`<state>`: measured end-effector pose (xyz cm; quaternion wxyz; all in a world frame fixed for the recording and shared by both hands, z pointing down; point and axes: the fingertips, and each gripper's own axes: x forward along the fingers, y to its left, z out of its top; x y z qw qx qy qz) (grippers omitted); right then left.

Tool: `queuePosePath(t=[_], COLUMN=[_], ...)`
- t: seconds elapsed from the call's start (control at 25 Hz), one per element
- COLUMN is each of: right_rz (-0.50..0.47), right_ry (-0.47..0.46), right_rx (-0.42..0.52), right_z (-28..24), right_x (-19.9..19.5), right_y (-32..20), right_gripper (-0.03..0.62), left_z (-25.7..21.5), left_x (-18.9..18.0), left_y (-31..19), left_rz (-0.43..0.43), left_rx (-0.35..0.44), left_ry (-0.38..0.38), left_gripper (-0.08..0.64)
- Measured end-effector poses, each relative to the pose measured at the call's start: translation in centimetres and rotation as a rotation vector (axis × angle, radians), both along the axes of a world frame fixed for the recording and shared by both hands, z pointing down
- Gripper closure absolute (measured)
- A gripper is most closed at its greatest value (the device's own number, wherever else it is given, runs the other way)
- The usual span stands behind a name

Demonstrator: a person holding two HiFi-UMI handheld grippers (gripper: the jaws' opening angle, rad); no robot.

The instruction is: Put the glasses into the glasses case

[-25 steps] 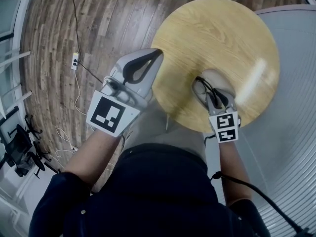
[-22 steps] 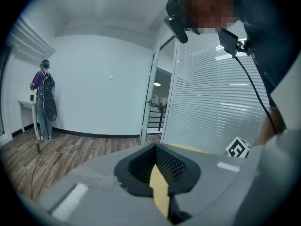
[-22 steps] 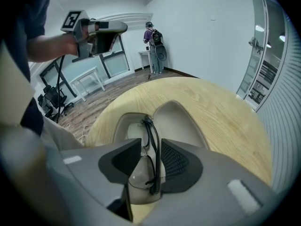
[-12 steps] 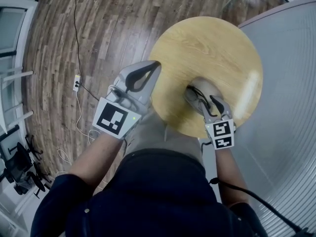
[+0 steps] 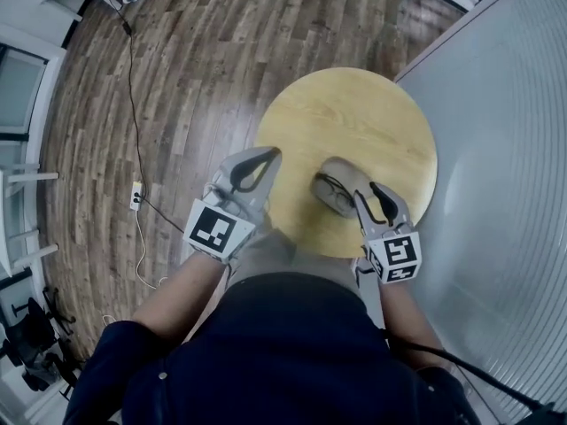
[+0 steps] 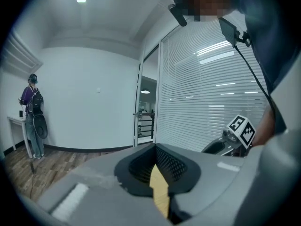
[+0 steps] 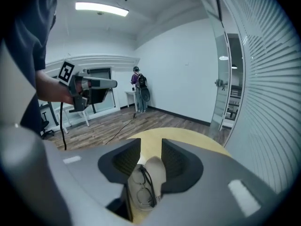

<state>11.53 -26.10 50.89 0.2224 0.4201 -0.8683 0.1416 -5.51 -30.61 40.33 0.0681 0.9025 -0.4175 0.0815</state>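
Observation:
A beige glasses case (image 5: pixel 344 172) lies open on the near part of the round wooden table (image 5: pixel 354 113). Dark-rimmed glasses (image 5: pixel 329 192) rest in it. My right gripper (image 5: pixel 372 195) hangs above the case's near end with its jaws open and nothing between them. In the right gripper view the glasses (image 7: pixel 146 186) and case (image 7: pixel 158 166) show below the gap of the right gripper (image 7: pixel 150 147). My left gripper (image 5: pixel 268 155) hovers at the table's left edge, shut and empty. In the left gripper view the left gripper (image 6: pixel 157 149) shows only a sliver of table between its pads.
Wood-plank floor surrounds the table, with a cable and power strip (image 5: pixel 135 198) at the left. A glass wall with blinds (image 5: pixel 505 149) runs along the right. A person (image 6: pixel 33 112) stands by the far white wall.
Both grippers have risen. The right jaws have opened and lifted off the glasses, which stay in the case. The table looks smaller and farther away.

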Motion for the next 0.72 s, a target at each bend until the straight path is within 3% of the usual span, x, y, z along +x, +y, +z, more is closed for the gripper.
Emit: queuePosePath(t=[0.16,0.32,0.72], right_rz=[-0.015,0.037,0.192], right_ry=[-0.091,-0.156,-0.199], right_rx=[0.062,0.139,0.32], right_z=[-4.2,-8.0,-15.3], right_x=[0.0,2.0,7.1], right_y=[0.8,1.7,3.5], right_gripper=[0.457,0.502,0.583], left_z=[-2.3,-4.7,-8.5], left_x=[0.8,2.0,3.1], left_y=[0.9,1.7,2.4], left_rz=[0.047,0.069,0.096], left_rx=[0.056,0.111,0.178], left_ry=[-0.029,-0.024,-0.017], left_gripper=[0.555,0.555,0.555])
